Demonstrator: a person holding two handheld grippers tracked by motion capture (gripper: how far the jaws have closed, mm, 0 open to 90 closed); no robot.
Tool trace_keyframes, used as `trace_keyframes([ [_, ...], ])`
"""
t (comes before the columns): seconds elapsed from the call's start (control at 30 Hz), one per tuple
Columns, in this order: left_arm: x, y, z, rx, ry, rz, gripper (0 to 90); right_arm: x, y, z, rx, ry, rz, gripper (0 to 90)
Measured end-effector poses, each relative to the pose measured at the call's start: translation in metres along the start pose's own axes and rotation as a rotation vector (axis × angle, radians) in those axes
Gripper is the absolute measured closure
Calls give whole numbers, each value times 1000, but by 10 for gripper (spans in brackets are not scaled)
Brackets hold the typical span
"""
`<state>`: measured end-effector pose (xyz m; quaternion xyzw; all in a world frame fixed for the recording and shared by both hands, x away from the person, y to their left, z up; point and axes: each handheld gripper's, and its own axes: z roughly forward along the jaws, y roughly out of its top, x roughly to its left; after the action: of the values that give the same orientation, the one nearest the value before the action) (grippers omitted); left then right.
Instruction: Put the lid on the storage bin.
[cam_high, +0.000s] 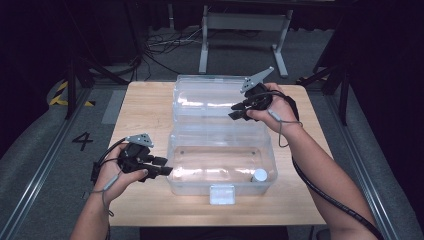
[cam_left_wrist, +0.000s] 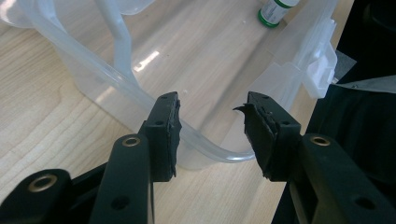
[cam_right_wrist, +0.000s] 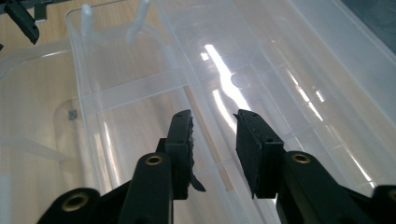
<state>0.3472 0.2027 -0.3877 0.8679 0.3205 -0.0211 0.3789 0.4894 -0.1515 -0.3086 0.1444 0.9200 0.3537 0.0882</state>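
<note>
A clear plastic box (cam_high: 175, 150) stands open on the wooden table, its lid (cam_high: 210, 97) laid back flat behind it. A small bottle (cam_high: 259, 175) with a white cap lies in the box's front right corner; the left gripper view shows its green band (cam_left_wrist: 275, 10). My left gripper (cam_high: 162, 166) is at the box's left end, open, with the rounded rim corner (cam_left_wrist: 210, 148) running between its jaws and no pad visibly pressing on it. My right gripper (cam_high: 239, 111) hovers open over the lid's inner face (cam_right_wrist: 261, 70), near the hinge, with nothing between its jaws (cam_right_wrist: 215, 135).
The box's front latch (cam_high: 222, 194) hangs over the table's near edge and appears again in the left gripper view (cam_left_wrist: 322, 70). Bare wood (cam_high: 145, 107) lies left of the lid. Cables and a metal stand leg (cam_high: 204, 45) are on the floor beyond the table.
</note>
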Motion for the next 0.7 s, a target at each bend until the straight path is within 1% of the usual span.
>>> trace_keyframes([
  [0.07, 1, 0, 0, -5, -8, -2, 569, 0, 0, 3, 6, 1, -13, 690],
  [0.2, 1, 0, -1, -11, -19, 0, 572, 0, 2, 3, 9, 2, -13, 703],
  [0.3, 0, 0, -1, -10, -22, 4, 572, 0, 2, 3, 11, -11, -19, 766],
  [0.33, 0, 0, -1, -11, -23, 4, 572, 0, 2, 3, 10, -14, -21, 772],
  [0.47, -1, 1, -4, -17, -24, 17, 573, 2, 2, 2, 10, -14, -25, 785],
  [0.6, -7, 3, -10, -37, -24, 36, 573, 2, 1, 2, 9, -11, -27, 799],
  [0.67, -10, 5, -12, -44, -28, 49, 573, 3, 1, 1, 8, -6, -26, 808],
  [0.7, -13, 6, -12, -47, -38, 60, 573, 4, 1, 1, 9, -4, -23, 812],
])
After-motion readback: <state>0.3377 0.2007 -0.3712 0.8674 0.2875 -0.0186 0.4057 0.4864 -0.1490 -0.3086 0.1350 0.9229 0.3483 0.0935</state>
